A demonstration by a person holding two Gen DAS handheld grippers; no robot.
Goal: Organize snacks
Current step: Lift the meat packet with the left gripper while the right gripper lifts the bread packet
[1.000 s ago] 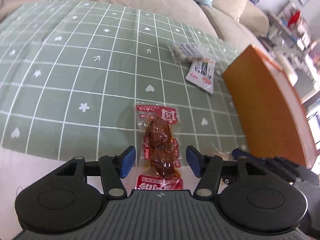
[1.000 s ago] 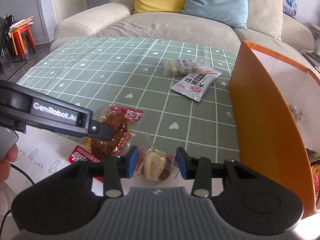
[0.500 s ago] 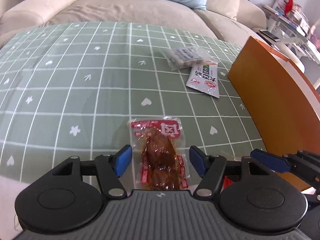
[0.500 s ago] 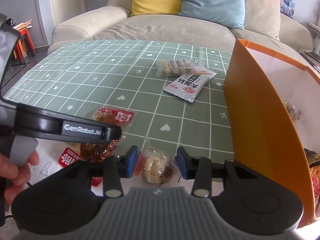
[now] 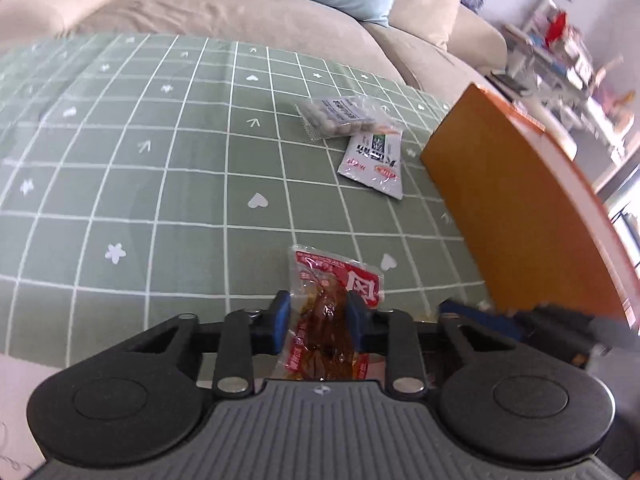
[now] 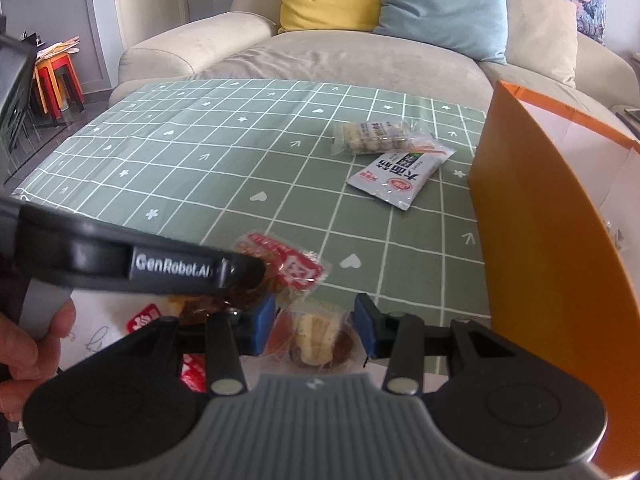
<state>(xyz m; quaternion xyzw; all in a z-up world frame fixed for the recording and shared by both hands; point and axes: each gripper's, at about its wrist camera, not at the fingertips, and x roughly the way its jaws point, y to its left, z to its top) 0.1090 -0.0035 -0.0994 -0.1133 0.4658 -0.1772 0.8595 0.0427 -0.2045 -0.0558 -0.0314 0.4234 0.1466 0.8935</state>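
My left gripper (image 5: 318, 314) is closing its jaws, and the blue pads pinch a red packet of brown meat snack (image 5: 332, 312) that crumples between them. The same packet (image 6: 296, 266) shows in the right wrist view under the left gripper's black side arm (image 6: 172, 270). My right gripper (image 6: 316, 326) is shut on a clear-wrapped cake (image 6: 316, 340) near the table's front edge. An open orange paper bag (image 6: 540, 260) stands just to the right, its white inside showing. A clear pack of round balls (image 6: 376, 138) and a white sachet (image 6: 400, 176) lie further back.
A green checked tablecloth (image 5: 160, 180) covers the table, with a beige sofa (image 6: 340, 52) and cushions behind it. White paper (image 6: 104, 332) with a red wrapper (image 6: 142, 318) on it lies at the near edge. A hand (image 6: 36, 344) holds the left gripper's handle.
The left jaws, wide apart around the red packet before, have come together on it and it now crumples between the pads. The right gripper keeps its hold on the cake.
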